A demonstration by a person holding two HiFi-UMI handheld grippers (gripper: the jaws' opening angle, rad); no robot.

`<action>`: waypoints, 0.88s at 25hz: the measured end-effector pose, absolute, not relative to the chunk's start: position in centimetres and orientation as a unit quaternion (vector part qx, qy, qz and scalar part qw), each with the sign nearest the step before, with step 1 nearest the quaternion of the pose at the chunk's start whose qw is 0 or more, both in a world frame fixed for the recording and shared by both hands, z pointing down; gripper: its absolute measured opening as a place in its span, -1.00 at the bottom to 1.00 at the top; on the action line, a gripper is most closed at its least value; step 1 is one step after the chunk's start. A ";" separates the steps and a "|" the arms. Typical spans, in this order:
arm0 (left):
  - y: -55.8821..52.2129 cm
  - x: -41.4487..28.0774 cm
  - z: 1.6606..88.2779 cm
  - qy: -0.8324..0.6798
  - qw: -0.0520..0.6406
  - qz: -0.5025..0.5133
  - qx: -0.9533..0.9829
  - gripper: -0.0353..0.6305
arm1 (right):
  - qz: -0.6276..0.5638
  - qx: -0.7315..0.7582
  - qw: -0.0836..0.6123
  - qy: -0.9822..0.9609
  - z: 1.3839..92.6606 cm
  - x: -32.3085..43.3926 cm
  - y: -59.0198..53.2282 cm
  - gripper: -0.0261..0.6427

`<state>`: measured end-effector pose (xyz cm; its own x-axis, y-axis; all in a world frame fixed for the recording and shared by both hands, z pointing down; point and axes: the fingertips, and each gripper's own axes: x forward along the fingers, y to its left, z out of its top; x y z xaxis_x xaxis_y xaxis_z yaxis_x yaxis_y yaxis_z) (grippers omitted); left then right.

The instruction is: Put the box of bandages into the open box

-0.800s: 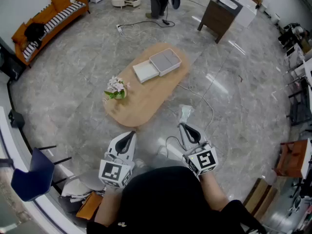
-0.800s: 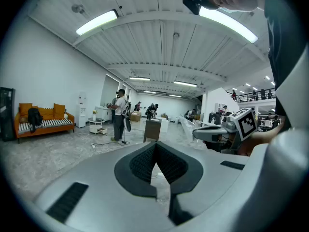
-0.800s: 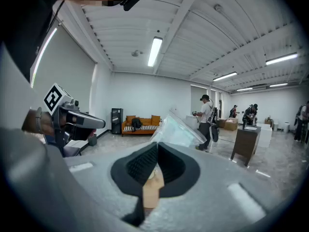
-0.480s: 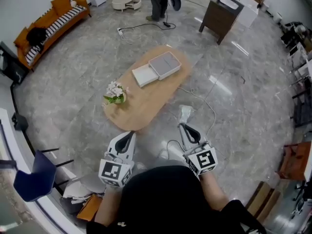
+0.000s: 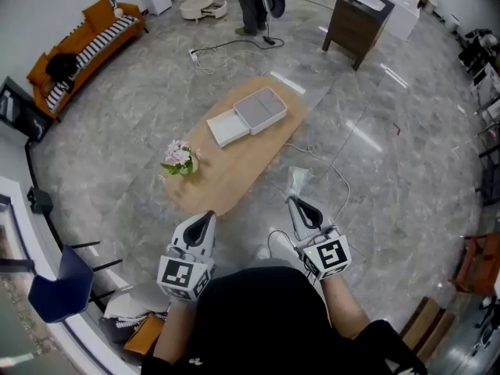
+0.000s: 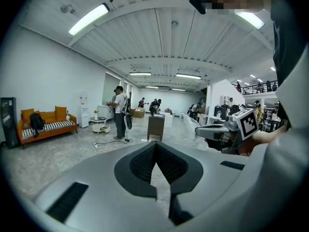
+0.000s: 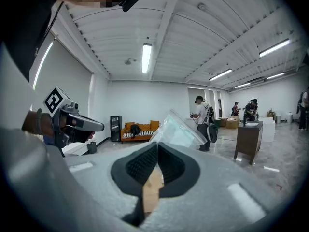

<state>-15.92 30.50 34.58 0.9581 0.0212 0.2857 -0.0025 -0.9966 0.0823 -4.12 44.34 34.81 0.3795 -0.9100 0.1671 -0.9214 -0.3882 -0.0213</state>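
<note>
The box of bandages (image 5: 298,181) is a pale greenish packet that sticks out from the tips of my right gripper (image 5: 297,199), which is shut on it. In the right gripper view the box of bandages (image 7: 179,130) rises up and to the right above the closed right gripper (image 7: 157,147). The open box (image 5: 262,107) is a grey tray with its white lid (image 5: 227,127) beside it, on the far half of an oval wooden table (image 5: 234,170) ahead of me. My left gripper (image 5: 209,216) is level with the right one, and in its own view the left gripper (image 6: 155,147) is shut with nothing in it.
A small pot of flowers (image 5: 180,157) stands on the table's near left part. Cables (image 5: 328,162) trail over the marble floor. An orange sofa (image 5: 82,45), a dark cabinet (image 5: 355,18), a standing person (image 5: 251,2) and a blue chair (image 5: 58,283) ring the room.
The table and flowers have slid slightly down and left in the head view, so they are a bit nearer. Both grippers keep their places and their grip.
</note>
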 end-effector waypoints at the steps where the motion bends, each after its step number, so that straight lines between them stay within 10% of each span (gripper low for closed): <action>1: 30.6 -15.5 34.6 0.004 0.041 0.147 0.988 -0.86 | 0.078 0.829 0.038 -0.552 34.9 -3.6 44.5 -0.92; 22: 15.7 -8.8 38.4 0.024 0.085 0.171 0.981 -0.86 | 0.125 0.825 0.068 -0.547 37.7 3.0 29.7 -0.92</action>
<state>-8.84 15.68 38.36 0.9405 0.0762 0.3311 0.0185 -0.9845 0.1742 2.98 29.71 37.74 0.3707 -0.8855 0.2802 -0.9193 -0.3928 -0.0252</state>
